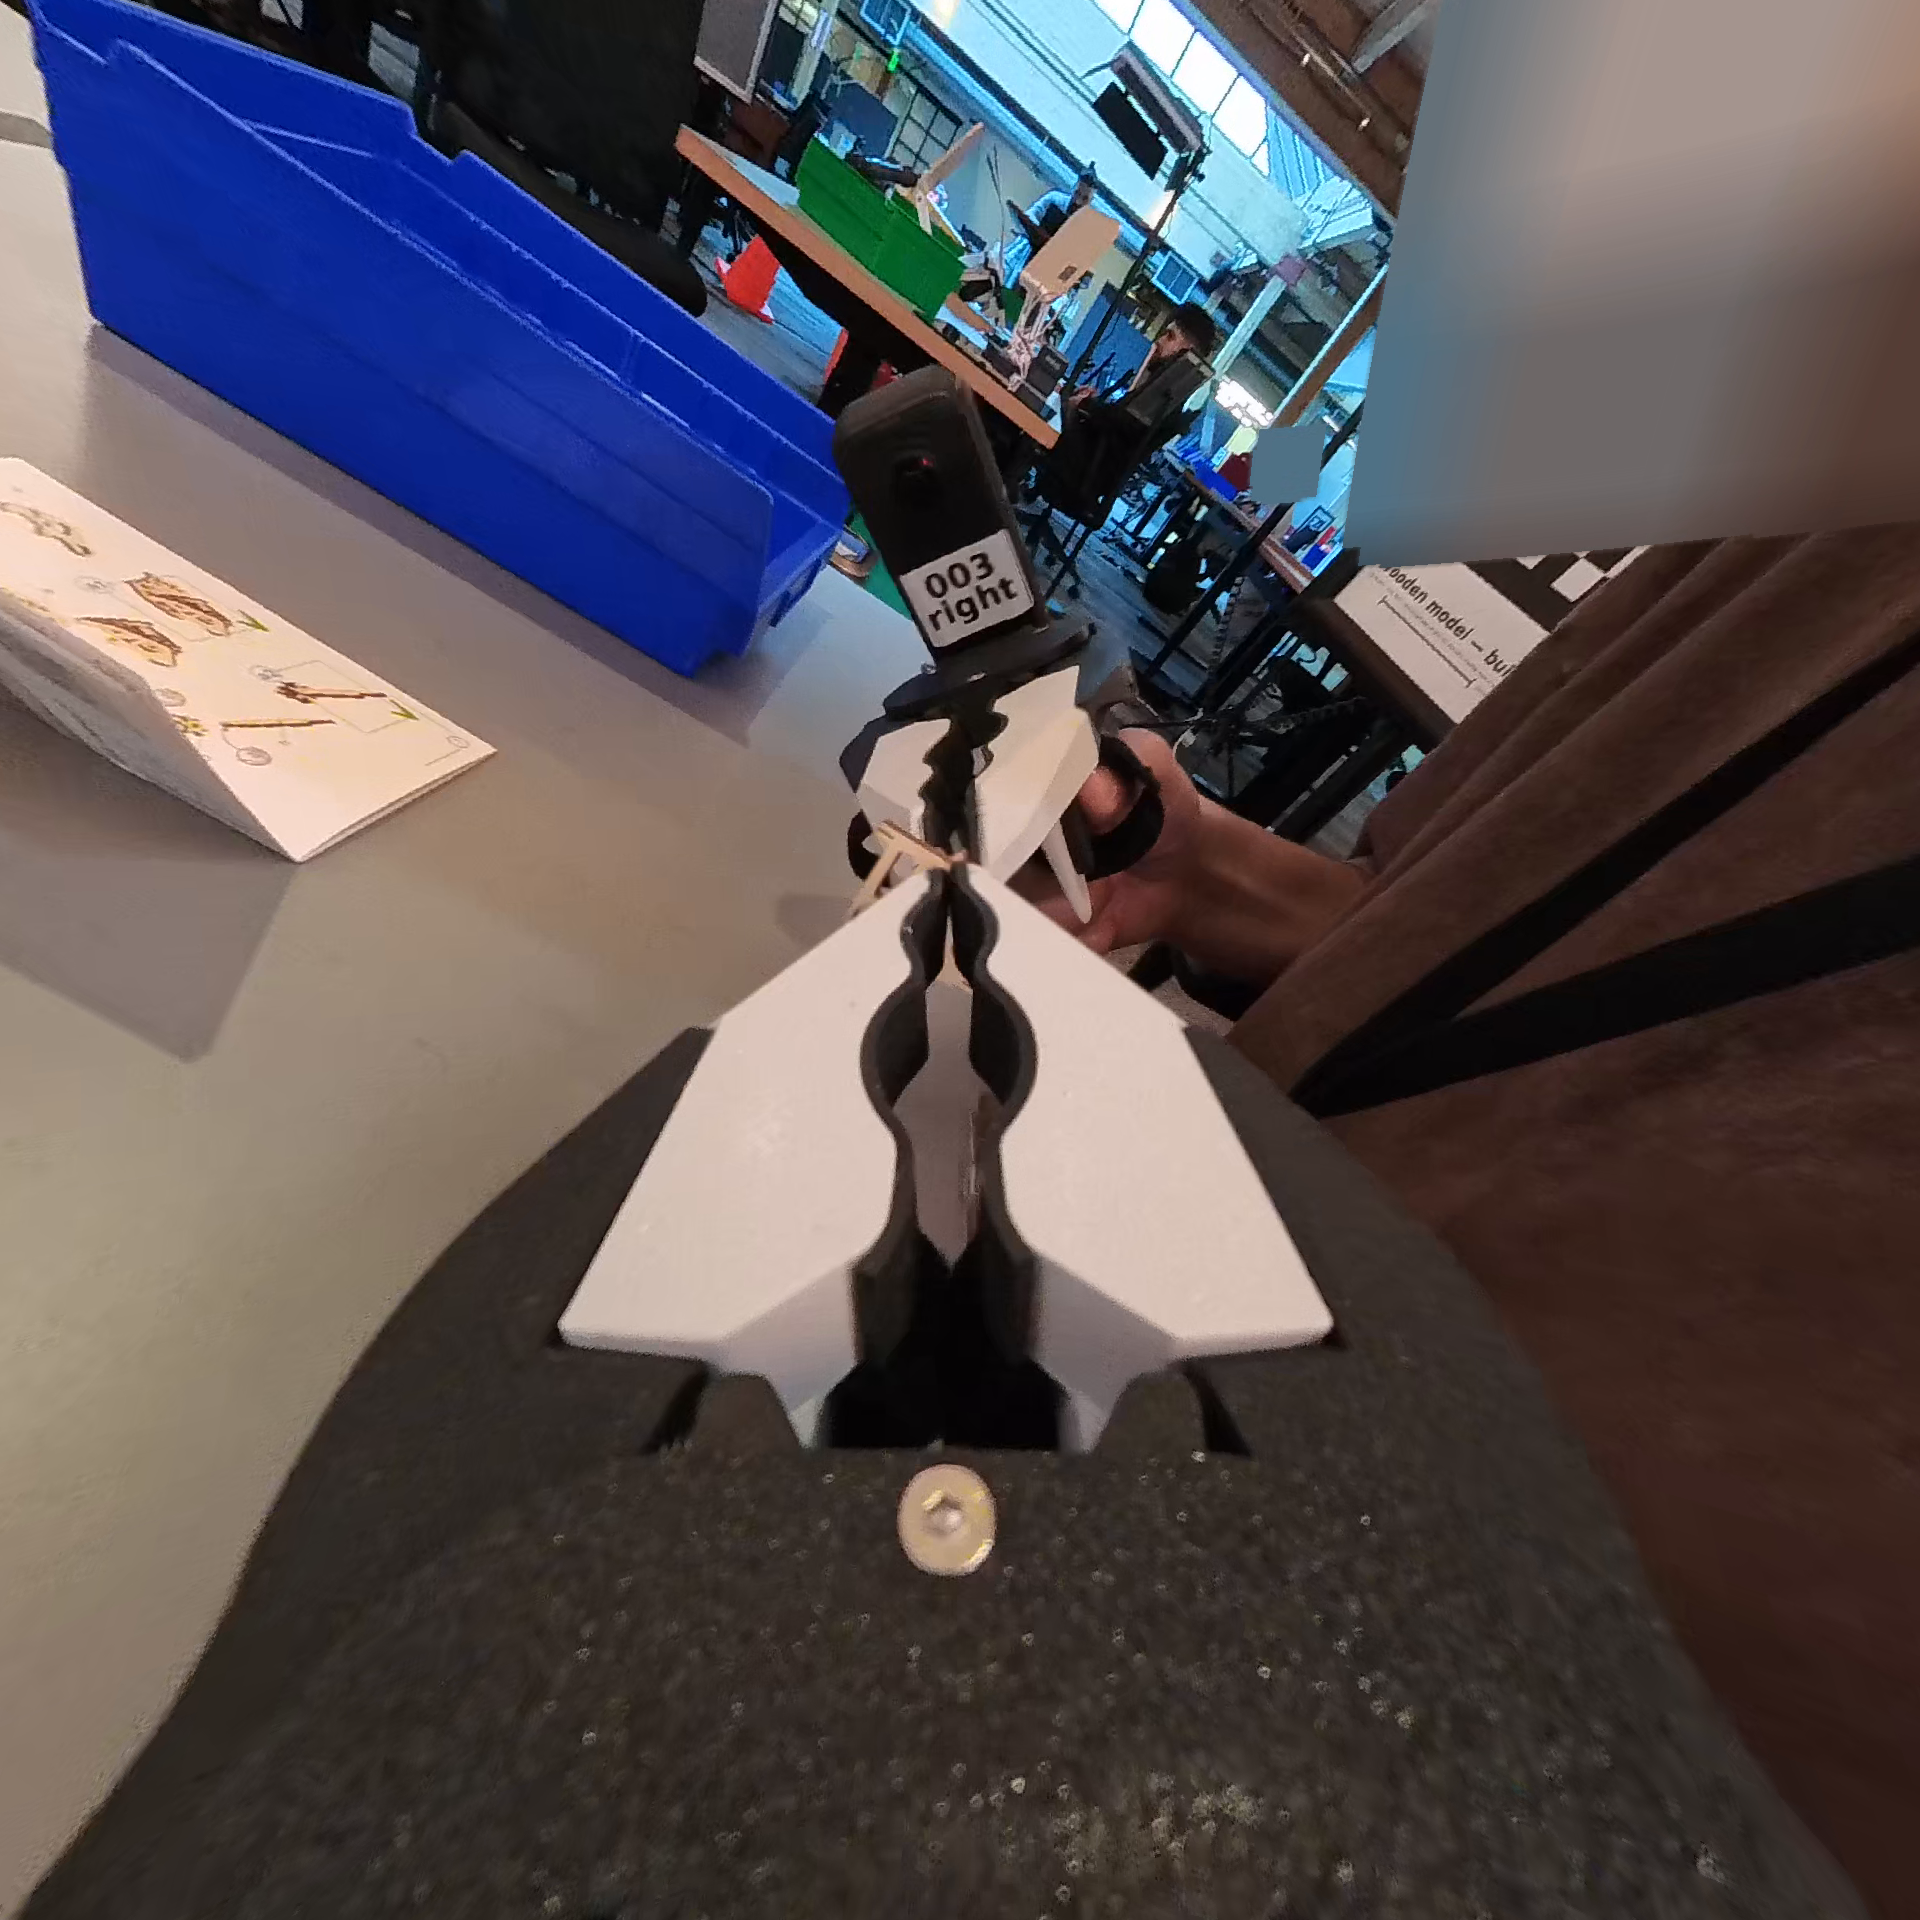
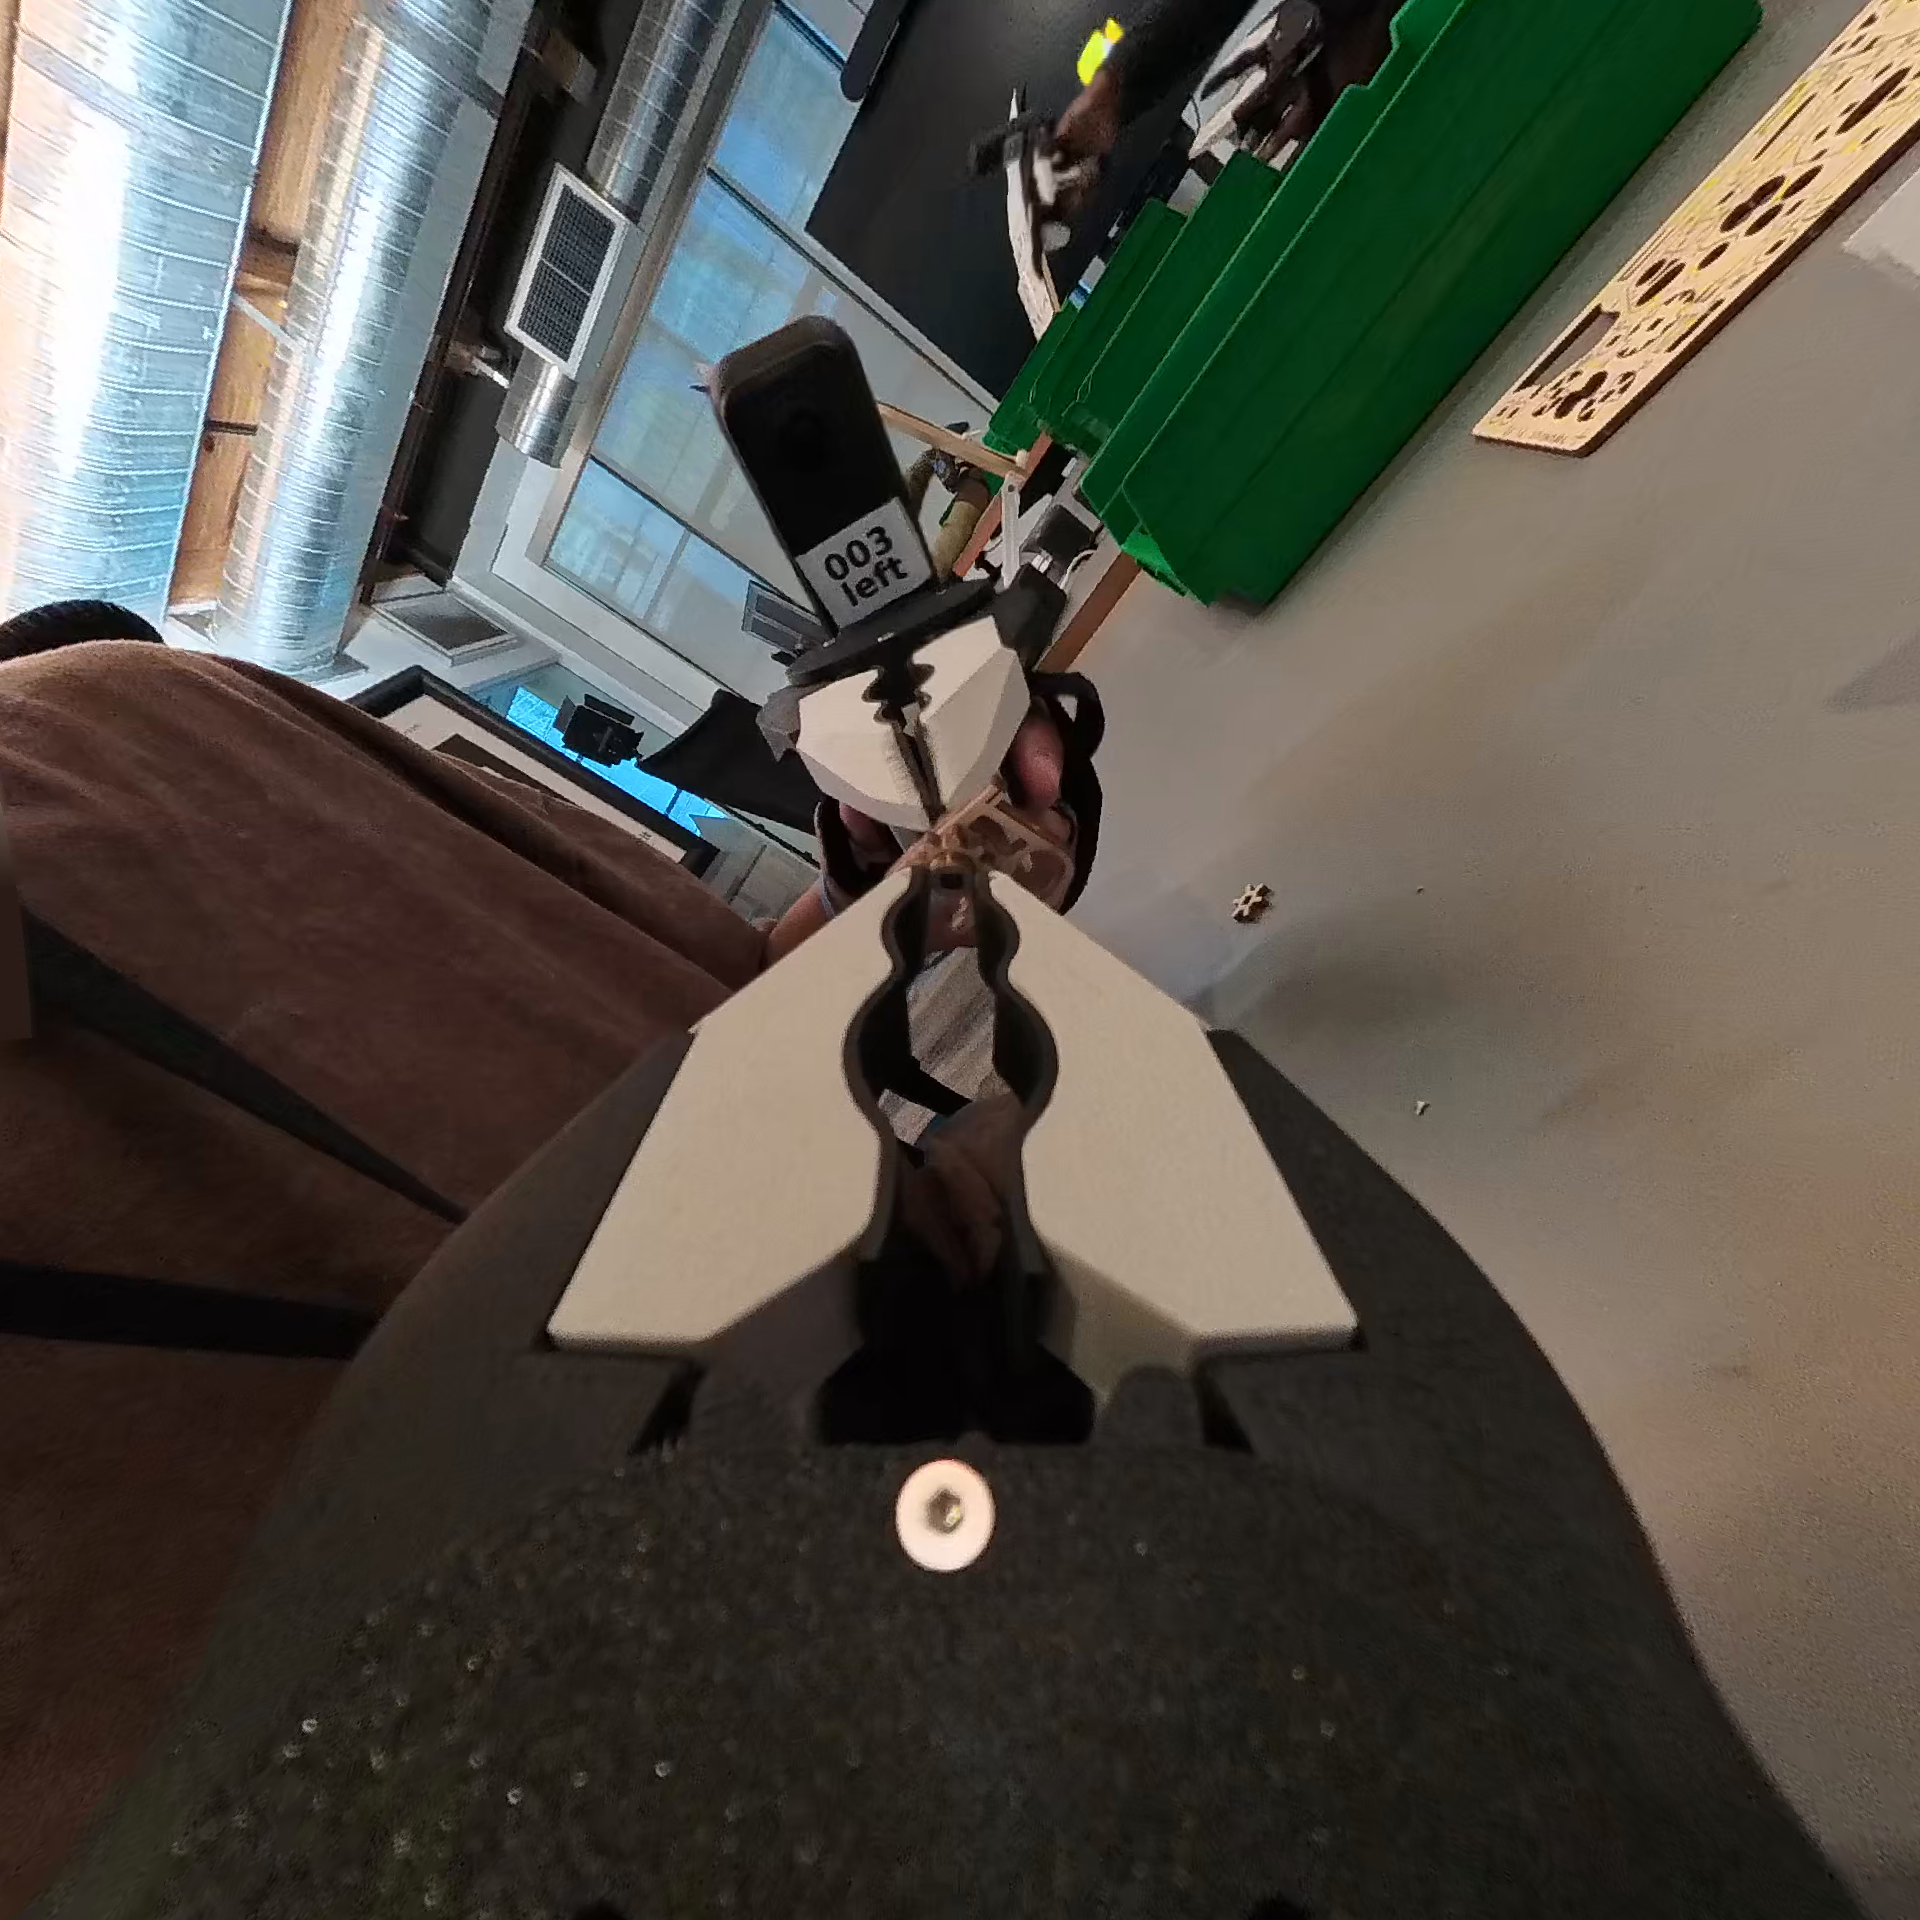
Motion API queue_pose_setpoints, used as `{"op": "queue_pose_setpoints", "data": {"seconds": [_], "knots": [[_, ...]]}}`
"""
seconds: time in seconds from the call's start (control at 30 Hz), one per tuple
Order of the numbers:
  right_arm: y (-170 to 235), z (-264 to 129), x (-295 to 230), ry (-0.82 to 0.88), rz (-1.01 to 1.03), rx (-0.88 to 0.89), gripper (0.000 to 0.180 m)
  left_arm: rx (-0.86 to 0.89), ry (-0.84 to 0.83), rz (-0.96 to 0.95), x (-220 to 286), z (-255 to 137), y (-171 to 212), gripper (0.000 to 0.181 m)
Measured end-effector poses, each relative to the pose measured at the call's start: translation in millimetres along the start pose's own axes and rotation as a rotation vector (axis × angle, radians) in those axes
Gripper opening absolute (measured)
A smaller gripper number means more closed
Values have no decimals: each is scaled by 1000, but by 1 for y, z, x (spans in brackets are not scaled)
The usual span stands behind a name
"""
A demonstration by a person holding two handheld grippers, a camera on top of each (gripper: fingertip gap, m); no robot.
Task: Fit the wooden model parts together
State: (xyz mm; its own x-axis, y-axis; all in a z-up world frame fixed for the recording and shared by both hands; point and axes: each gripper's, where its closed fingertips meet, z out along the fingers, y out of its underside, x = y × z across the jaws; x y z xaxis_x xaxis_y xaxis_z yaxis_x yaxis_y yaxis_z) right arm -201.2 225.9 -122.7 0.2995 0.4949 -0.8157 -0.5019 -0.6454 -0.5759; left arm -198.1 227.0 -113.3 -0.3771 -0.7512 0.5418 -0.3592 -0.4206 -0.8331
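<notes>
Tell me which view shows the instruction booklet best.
The left wrist view: the booklet lies open on the grey table, left of the blue bin, its pictured page facing up. The right wrist view does not show it at all.

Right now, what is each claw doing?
Left claw: shut on a wooden model part.
Right claw: shut on a small wooden piece.

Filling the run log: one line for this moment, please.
left gripper: shut on wooden part | right gripper: shut on small part | tips meeting above table
</notes>
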Motion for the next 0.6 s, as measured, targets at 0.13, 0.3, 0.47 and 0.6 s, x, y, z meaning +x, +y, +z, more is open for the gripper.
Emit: {"op": "queue_pose_setpoints", "data": {"seconds": [0.13,0.3,0.47,0.6], "knots": [[5,1,-1,2,-16,-30,8,-22,13,-8,1,0,3,0],[25,23,-3,10,-57,-108,8,-68,59,-26,8,10,13,0],[9,5,16,99,-56,-36,7,47,-23,-20,-6,-12,-12,0],[4,-2,20,56,65,-7,7,-6,-98,-2,-24,-18,-1,20]]}}
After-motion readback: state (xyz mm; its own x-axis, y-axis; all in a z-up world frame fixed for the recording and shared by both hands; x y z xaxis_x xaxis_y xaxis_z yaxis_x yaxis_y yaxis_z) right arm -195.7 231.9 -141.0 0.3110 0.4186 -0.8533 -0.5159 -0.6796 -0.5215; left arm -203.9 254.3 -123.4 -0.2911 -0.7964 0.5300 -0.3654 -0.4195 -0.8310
